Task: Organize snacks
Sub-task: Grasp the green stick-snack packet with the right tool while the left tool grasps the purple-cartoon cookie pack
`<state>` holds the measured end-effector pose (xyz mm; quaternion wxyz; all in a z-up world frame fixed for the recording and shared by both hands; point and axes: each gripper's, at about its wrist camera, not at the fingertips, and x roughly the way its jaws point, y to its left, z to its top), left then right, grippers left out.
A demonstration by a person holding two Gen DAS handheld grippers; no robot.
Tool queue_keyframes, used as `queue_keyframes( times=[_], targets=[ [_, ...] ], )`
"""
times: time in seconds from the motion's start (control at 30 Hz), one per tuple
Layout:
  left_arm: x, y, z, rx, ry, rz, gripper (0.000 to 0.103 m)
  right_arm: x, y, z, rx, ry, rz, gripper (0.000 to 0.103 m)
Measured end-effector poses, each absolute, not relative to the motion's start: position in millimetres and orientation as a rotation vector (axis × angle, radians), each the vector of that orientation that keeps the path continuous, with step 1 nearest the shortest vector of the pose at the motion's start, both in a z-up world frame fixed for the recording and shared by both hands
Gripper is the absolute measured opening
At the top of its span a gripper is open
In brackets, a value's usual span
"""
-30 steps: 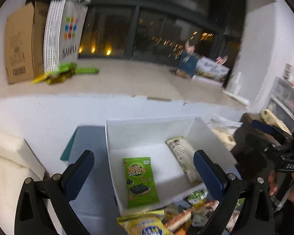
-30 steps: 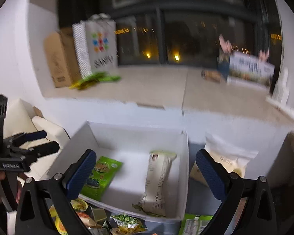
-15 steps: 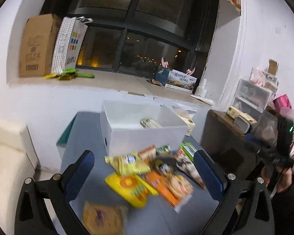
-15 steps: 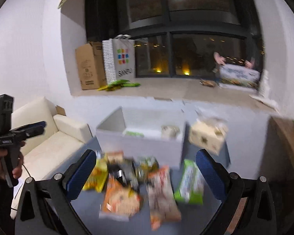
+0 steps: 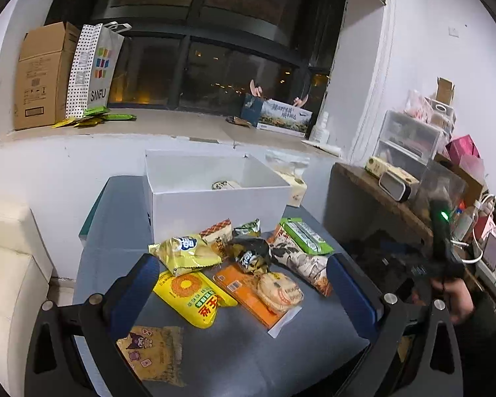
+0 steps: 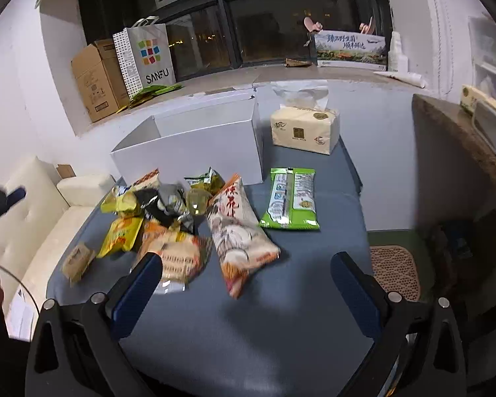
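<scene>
Both grippers held above the near edge of the blue table (image 6: 314,297), jaws spread wide, gripping nothing.

Left gripper (image 5: 244,284) hovering level over the snack pile, pointing toward the white box (image 5: 215,201); right gripper (image 6: 248,278) likewise, aimed a little further right. From the left: small brown packet (image 5: 155,352) lying flat by the near edge; yellow bag (image 5: 191,292) angled, long axis running toward the near right; orange pack (image 5: 248,292) beside it; long patterned bag (image 6: 238,228) pointing from the box toward the near edge; green pack (image 6: 292,198) flat, lengthwise toward the box. Snacks heaped just in front of the box, one wrapped snack (image 5: 225,185) showing inside it.
</scene>
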<state>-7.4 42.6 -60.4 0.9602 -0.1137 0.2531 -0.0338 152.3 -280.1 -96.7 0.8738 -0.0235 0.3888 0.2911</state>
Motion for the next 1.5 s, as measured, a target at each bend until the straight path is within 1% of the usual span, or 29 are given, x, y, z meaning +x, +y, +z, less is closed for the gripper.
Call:
queue_keyframes(
  times=[0.17,0.3,0.47,0.67,0.7,0.73,0.77,0.83,0.87,0.9,0.93,1.07,1.27,1.4,1.5],
  targets=[
    [-10,48,-63,-0.232,0.525,-0.050,0.103,198,-259,-106,-0.082,0.852,0.588,0.103],
    [-11,58,-65,-0.255,0.526,-0.038,0.103,250,-240,-124,-0.129,0.921,0.546,0.103],
    [-10,68,-69,-0.273,0.540,-0.024,0.103,312,-222,-154,-0.123,1.013,0.493,0.103],
    [-13,79,-73,-0.279,0.551,-0.006,0.103,340,-207,-187,-0.188,1.110,0.443,0.103],
    [-13,80,-75,-0.282,0.555,-0.003,0.103,341,-206,-191,-0.205,1.119,0.435,0.101],
    [-13,82,-75,-0.285,0.557,-0.001,0.103,341,-204,-196,-0.216,1.131,0.436,0.095],
    [-12,82,-76,-0.287,0.559,0.001,0.103,340,-202,-201,-0.228,1.147,0.441,0.092],
    [-12,84,-77,-0.292,0.562,0.003,0.103,335,-196,-204,-0.297,1.125,0.438,0.080],
    [-11,83,-78,-0.292,0.566,0.003,0.103,333,-196,-203,-0.293,1.117,0.454,0.077],
    [-11,83,-78,-0.290,0.567,0.003,0.103,332,-195,-201,-0.299,1.114,0.457,0.069],
    [-11,82,-78,-0.285,0.569,0.006,0.103,333,-196,-200,-0.299,1.117,0.457,0.064],
    [-10,83,-79,-0.277,0.576,0.005,0.103,331,-203,-190,-0.274,1.103,0.466,0.063],
    [-8,86,-83,-0.216,0.610,-0.024,0.103,308,-234,-143,-0.158,0.993,0.497,0.063],
    [-3,92,-100,-0.134,0.719,-0.090,0.103,277,-251,-103,-0.090,0.889,0.557,0.063],
    [0,103,-127,-0.067,0.828,-0.094,0.103,240,-262,-70,-0.056,0.801,0.617,0.063]
  ],
)
